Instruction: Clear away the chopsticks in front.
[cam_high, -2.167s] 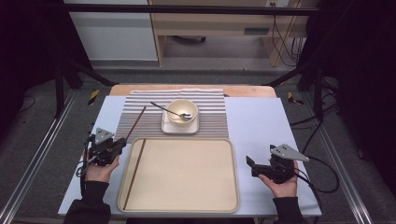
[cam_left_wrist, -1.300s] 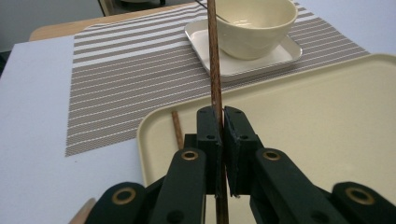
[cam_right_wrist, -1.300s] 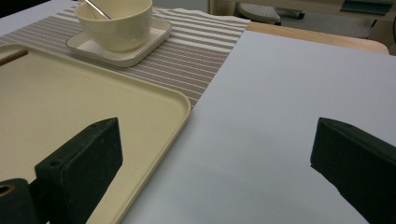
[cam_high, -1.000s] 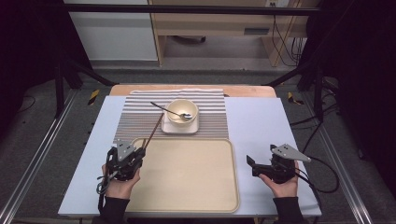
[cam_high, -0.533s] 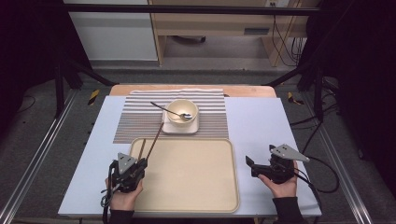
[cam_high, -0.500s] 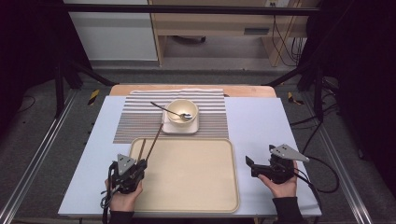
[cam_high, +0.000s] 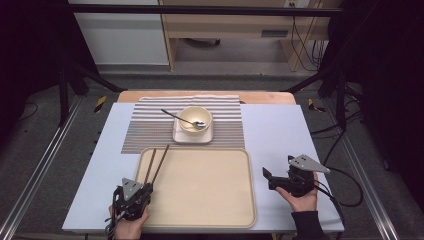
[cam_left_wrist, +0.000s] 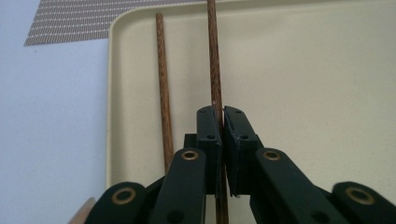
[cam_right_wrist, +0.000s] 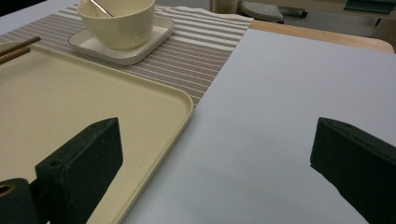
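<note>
- Sitting at the lower left of the high view, the left gripper (cam_high: 137, 192) rests at the near left edge of the tray (cam_high: 210, 200), held by the person's left hand (cam_high: 129, 226) that enters from the bottom edge
- Its jaws are pressed together on one chopstick (cam_left_wrist: 215, 74), which runs up the middle of the left gripper view from between the pads toward the top edge
- Just left of it in that view, the second chopstick (cam_left_wrist: 163, 88) lies free on the tray floor beside the left rim, apart from the jaws
- In the high view both sticks (cam_high: 155, 164) slant from the gripper up to the tray's upper left corner, their far ends reaching the rim
- Above the tray, centre of the frame, a striped mat (cam_high: 150, 130) carries a square saucer (cam_high: 180, 137) with a cream bowl (cam_high: 195, 120) on it, and a spoon (cam_high: 181, 119) leans in the bowl with its handle pointing upper left
- At the lower right, the right gripper (cam_high: 270, 178) lies on the pale blue table cover (cam_high: 275, 130), well clear of the tray's right edge, cradled in the right hand (cam_high: 300, 197)
- Its jaws stand wide apart with nothing between them, as the right gripper view shows bare table between the two black pads (cam_right_wrist: 88, 158)
</note>
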